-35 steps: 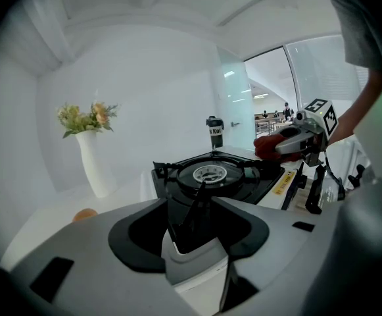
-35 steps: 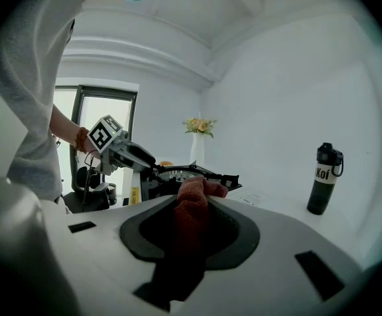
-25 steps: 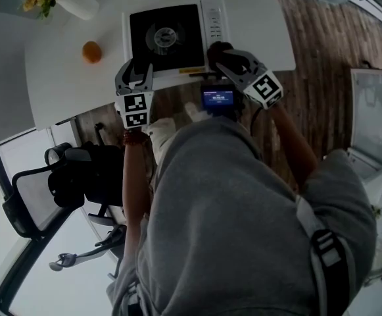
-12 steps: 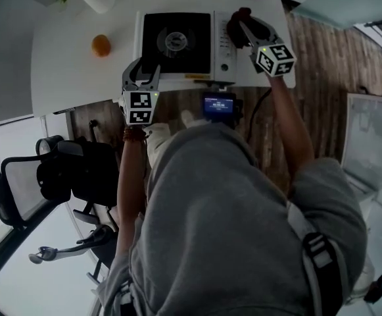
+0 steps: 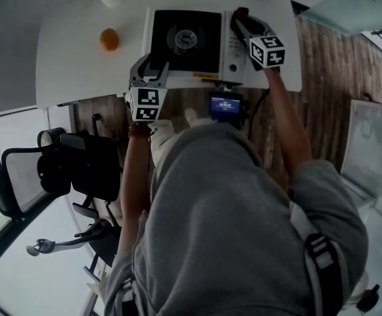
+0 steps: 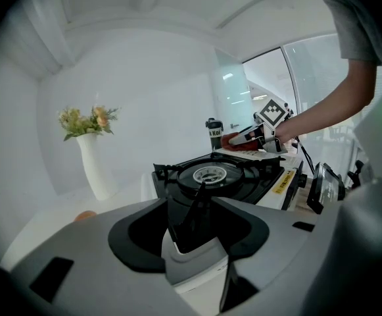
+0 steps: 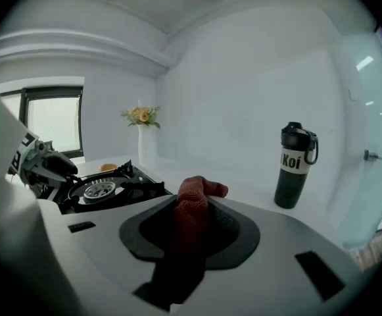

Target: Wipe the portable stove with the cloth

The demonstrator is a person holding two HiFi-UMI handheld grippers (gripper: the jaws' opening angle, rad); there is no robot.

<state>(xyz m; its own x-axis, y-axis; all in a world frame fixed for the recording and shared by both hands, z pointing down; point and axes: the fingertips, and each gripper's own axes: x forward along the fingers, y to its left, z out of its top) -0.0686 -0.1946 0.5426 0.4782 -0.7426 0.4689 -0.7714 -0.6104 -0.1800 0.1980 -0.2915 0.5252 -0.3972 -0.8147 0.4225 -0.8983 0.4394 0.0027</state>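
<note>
White table (image 5: pixel 72 58), black-topped stove (image 5: pixel 187 41); right hand-held gripper (image 5: pixel 240 20) pinches rust-red cloth (image 7: pixel 194 199); left hand-held gripper (image 6: pixel 200 193) pressed together.

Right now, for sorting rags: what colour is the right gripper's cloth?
Reddish-brown cloth, clearest in right gripper view.

A white table (image 5: pixel 72 51) has a small orange (image 5: pixel 109 39) on it, well apart from the other things. A tall white vase (image 6: pixel 98 166) stands upright at the back. It has yellow and orange flowers (image 6: pixel 85 118) in it. A black bottle (image 7: pixel 294 166) with a white label stands upright too. A black chair (image 5: pixel 59 176) is beside the table. The floor (image 5: pixel 322 64) is brown wood.
</note>
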